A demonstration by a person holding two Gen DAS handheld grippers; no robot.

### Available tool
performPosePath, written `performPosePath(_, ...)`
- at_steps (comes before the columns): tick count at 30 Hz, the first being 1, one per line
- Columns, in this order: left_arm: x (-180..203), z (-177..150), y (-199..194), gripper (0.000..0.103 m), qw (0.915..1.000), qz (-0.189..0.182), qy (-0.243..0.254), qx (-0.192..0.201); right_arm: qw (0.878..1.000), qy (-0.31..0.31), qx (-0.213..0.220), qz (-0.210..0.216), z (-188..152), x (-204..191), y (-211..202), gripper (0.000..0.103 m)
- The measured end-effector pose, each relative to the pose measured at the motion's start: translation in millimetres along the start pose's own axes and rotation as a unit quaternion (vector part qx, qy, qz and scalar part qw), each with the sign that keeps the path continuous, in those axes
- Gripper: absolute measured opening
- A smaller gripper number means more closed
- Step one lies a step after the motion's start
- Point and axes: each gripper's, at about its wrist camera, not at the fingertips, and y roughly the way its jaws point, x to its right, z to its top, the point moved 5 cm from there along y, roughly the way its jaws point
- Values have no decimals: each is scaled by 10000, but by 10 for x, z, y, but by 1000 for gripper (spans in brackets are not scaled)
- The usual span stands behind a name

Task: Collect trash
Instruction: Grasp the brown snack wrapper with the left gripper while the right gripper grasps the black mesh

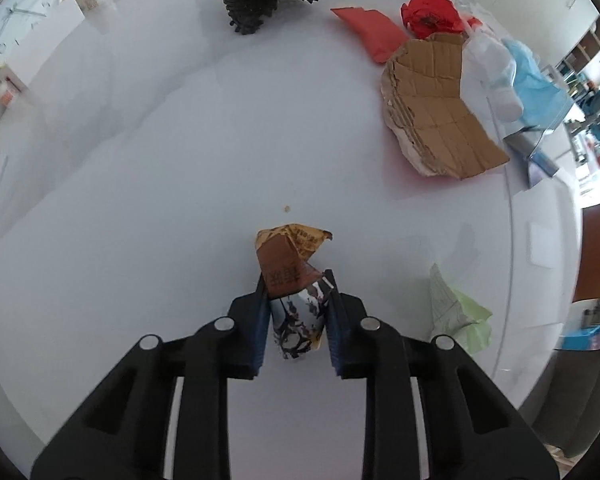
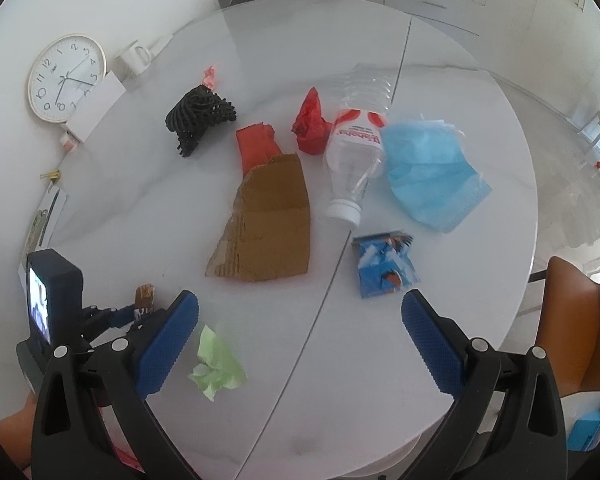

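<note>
The round white table (image 2: 440,320) carries a torn cardboard piece (image 2: 268,224), with a crumpled green paper (image 2: 216,364) nearer. The right gripper (image 2: 300,340) hovers wide open, empty. The left gripper (image 1: 296,292) pinches a brown snack wrapper (image 1: 290,268) just above the tabletop.

The left gripper (image 1: 296,280) is showing matte black plastic arms, each carrying two round silver bolt heads, and its fingers (image 1: 260,320) are wearing blue ribbed pads on their inner faces. The right gripper (image 2: 300,312) is showing the same black frame with silver bolts, and its fingers (image 2: 168,344) are carrying blue pads with a fine dotted texture. At 9 o'clock in the right wrist view, a black box with a small lit screen is sitting on the left gripper's body.
</note>
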Motion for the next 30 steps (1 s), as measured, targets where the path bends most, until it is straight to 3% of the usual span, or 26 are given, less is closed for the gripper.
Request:
performPosePath(2, -53, 25, 18, 16, 10000, -39, -8, -13, 10000, -47, -16, 58, 87, -58, 58, 101)
performPosePath(12, -428, 550, -200, 16, 9987, 312, 287, 288, 9980, -184, 8, 600, 945, -560, 666, 101)
performPosePath(19, -855, 1076, -248, 16, 9954, 671, 482, 493, 9982, -305, -89, 506, 1674, -846, 1337, 101)
performPosePath(23, -1052, 1218, -256, 16, 9943, 770, 509, 535, 9984, -318, -199, 433, 1889, -982, 1608, 101)
performPosePath(24, -1097, 1252, -240, 16, 9944, 764, 485, 537, 9981, -342, -246, 444, 1928, -1033, 1681, 96)
performPosePath(25, -1170, 1254, -250, 16, 9946, 753, 453, 545, 9976, -368, -283, 509, 1939, -1069, 1721, 75)
performPosePath(27, -1220, 1267, -240, 16, 9945, 782, 426, 543, 9962, -357, -450, 657, 1923, -1107, 1794, 46)
performPosePath(28, -1252, 1262, -242, 16, 9945, 791, 426, 532, 9955, -341, -472, 752, 1902, -1120, 1793, 36)
performPosePath(30, -1296, 1192, -303, 17, 9946, 781, 428, 528, 9950, -523, -390, 758, 1834, -1156, 1707, 28)
